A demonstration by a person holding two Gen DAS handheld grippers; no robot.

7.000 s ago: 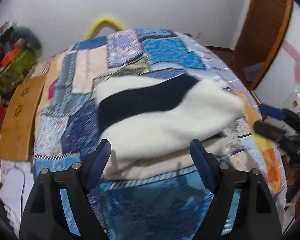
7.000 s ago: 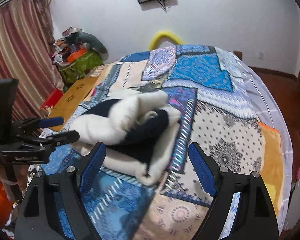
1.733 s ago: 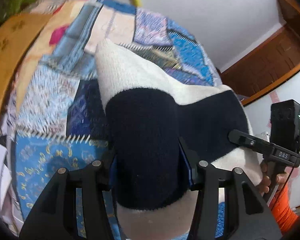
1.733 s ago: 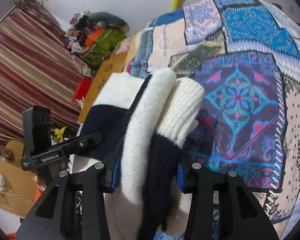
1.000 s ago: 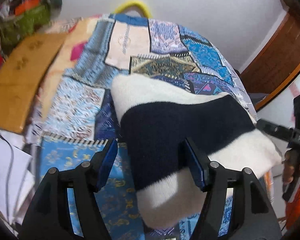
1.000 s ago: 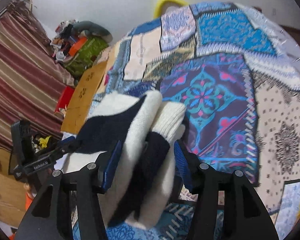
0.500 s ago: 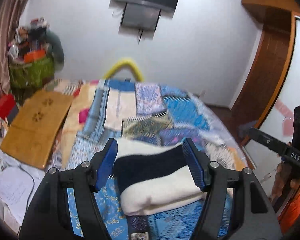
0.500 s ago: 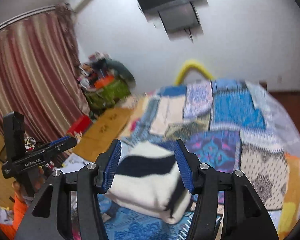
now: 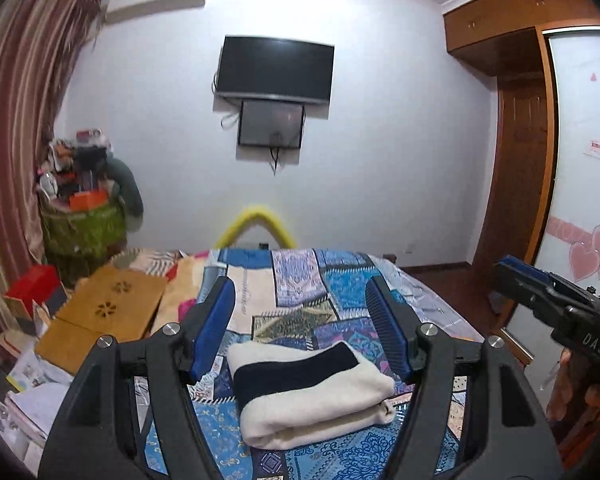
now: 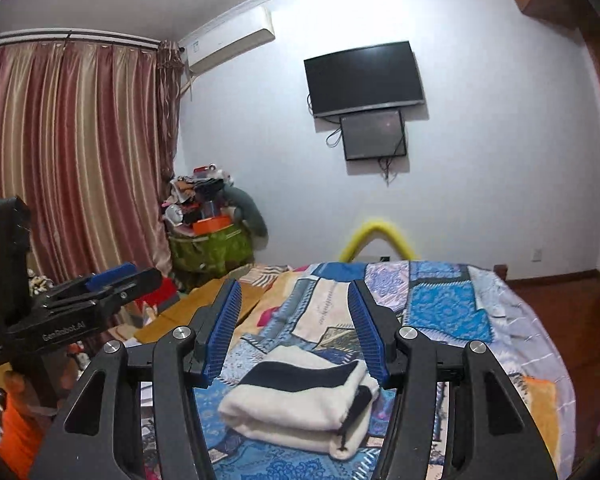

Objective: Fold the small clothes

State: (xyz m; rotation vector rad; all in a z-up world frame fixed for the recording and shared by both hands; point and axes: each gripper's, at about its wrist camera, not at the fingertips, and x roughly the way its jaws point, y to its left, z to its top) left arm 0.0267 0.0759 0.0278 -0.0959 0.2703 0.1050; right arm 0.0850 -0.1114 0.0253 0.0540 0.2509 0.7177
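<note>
A folded cream sweater with a dark navy band lies on the patchwork bedspread; it also shows in the right wrist view. My left gripper is open and empty, raised well above and in front of the sweater. My right gripper is open and empty, also lifted clear of it. The right gripper appears at the right edge of the left wrist view, and the left gripper at the left of the right wrist view.
A wooden lap desk and papers sit left of the bed. A green bin piled with clutter stands in the corner by striped curtains. A TV hangs on the far wall. A wooden wardrobe is at the right.
Both grippers let go of the folded sweater and pulled back and up. The sweater now rests on the bed, and the views tilted from the bed up to the far wall.
</note>
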